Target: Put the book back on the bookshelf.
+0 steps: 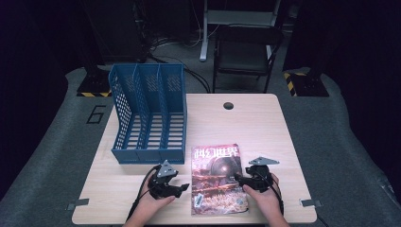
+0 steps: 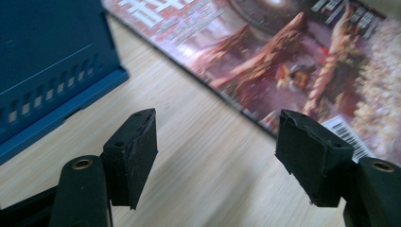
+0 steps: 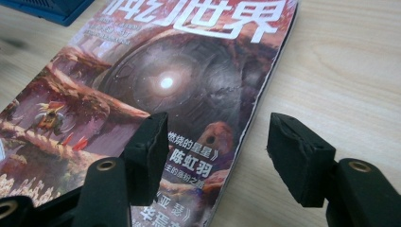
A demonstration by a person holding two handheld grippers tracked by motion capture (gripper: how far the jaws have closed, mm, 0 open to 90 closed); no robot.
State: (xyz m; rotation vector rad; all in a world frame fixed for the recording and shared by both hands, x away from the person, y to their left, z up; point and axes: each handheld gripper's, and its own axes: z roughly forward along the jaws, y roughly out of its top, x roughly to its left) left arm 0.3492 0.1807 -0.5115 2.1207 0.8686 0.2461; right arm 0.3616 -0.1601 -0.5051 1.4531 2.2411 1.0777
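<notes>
The magazine (image 1: 218, 179) lies flat on the tabletop (image 1: 265, 127), just beside the blue file rack (image 1: 149, 113). It is flanked by the left tongs (image 1: 183, 187) and right tongs (image 1: 238, 179), both wide and empty. The approach is judged under way; next, an edge must be pinched.

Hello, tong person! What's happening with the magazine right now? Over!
Left tongs open, at magazine's left edge. Right tongs open, straddling its right edge. Magazine flat on table, not gripped. Blue file rack behind; nothing in the way.
</notes>
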